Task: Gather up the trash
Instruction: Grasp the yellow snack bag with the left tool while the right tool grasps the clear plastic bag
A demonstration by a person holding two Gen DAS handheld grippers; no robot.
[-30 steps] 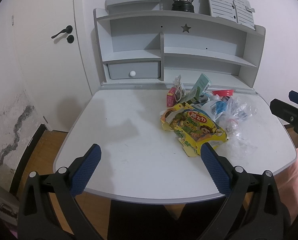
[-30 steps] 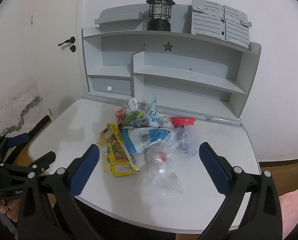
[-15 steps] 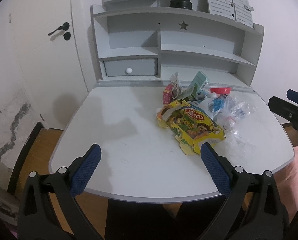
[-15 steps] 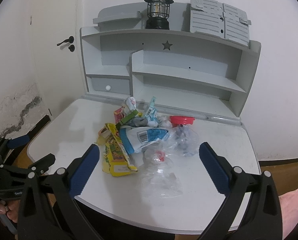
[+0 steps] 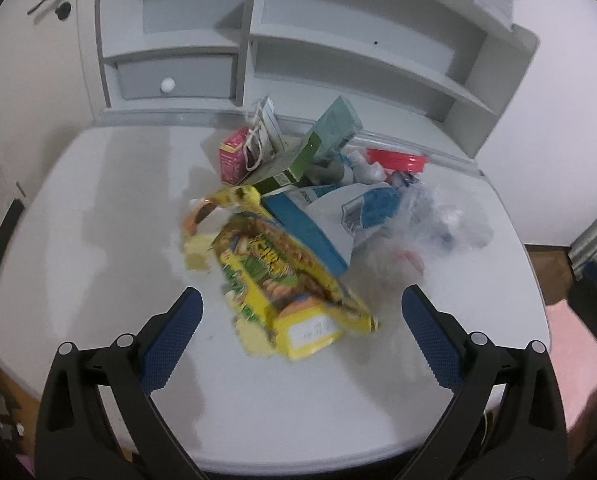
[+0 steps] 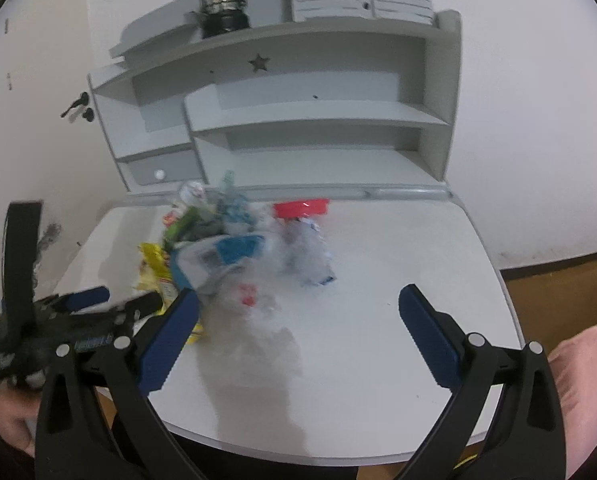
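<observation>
Smooth grey desk [image 5: 98,240], crumpled yellow snack box [image 5: 282,276], clear crinkled plastic [image 5: 438,216]

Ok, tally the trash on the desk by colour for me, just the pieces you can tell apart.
Yellow: 1, snack box
Pink: 1, small carton
Green: 1, box
Red: 1, lid
Blue and white: 1, bag
Clear: 1, crumpled plastic heap, pieces not separable
Total: 6

Ahead of the left gripper [image 5: 300,318] a snack box [image 5: 288,276] lies on the desk [image 5: 98,240], a carton [image 5: 234,156] behind it, a crumpled bag [image 5: 438,216] to its right, and the shelf unit [image 5: 338,52] behind them all.
</observation>
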